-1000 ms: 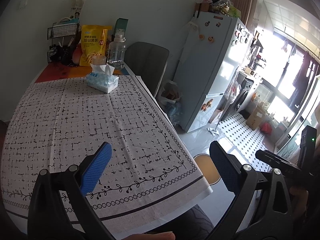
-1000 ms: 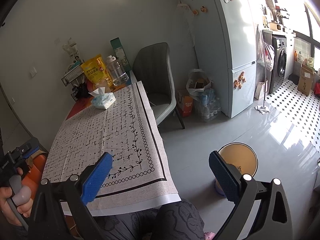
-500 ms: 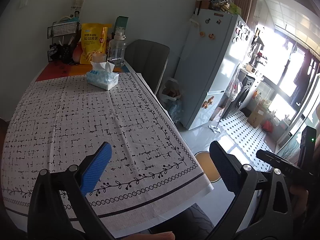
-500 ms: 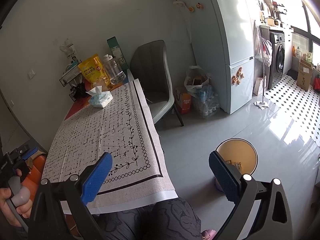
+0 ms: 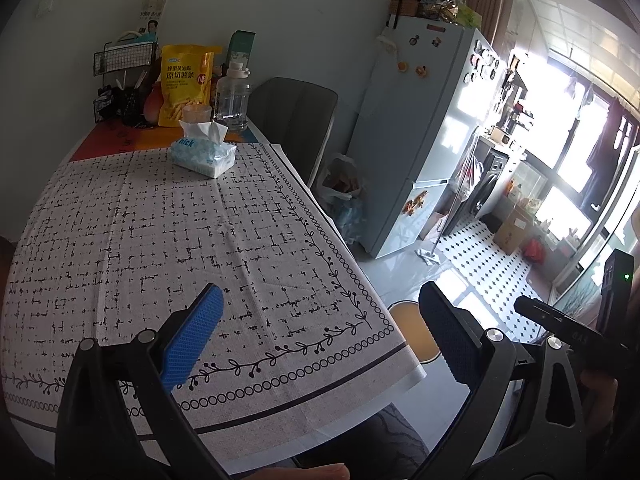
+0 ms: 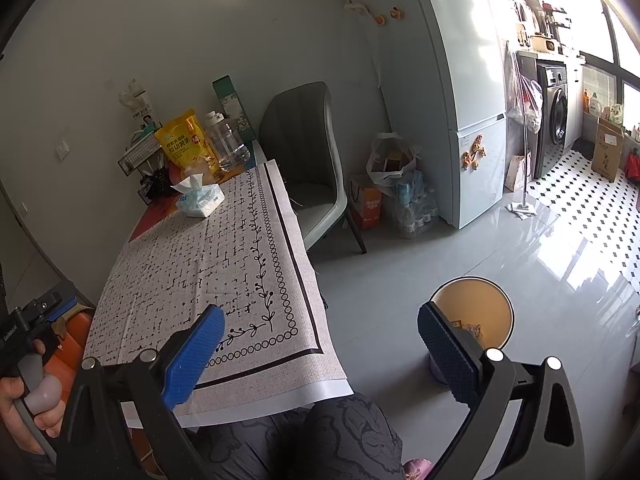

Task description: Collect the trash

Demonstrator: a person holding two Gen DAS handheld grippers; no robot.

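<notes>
My left gripper (image 5: 320, 338) hangs open over the near right corner of the table, nothing between its blue pads. My right gripper (image 6: 320, 352) is open too, held above the floor off the table's near corner. A round yellow waste bin (image 6: 474, 314) stands on the floor beside the table, with a few scraps inside; in the left wrist view the bin (image 5: 408, 326) peeks out past the table edge. No loose trash shows on the patterned tablecloth (image 5: 160, 240). The other handle and the hand holding it appear at each view's edge.
A tissue pack (image 5: 204, 154), yellow snack bag (image 5: 186, 82), clear bottle (image 5: 233, 98) and wire rack (image 5: 124, 80) sit at the table's far end. A grey chair (image 6: 312, 160), bags with bottles (image 6: 394, 188) and a fridge (image 6: 452, 92) line the wall. A person's knee (image 6: 344, 440) is under me.
Both views have shifted slightly: the table and bin sit a little differently in frame, the bin more in view on the right. Both grippers stayed open and empty.
</notes>
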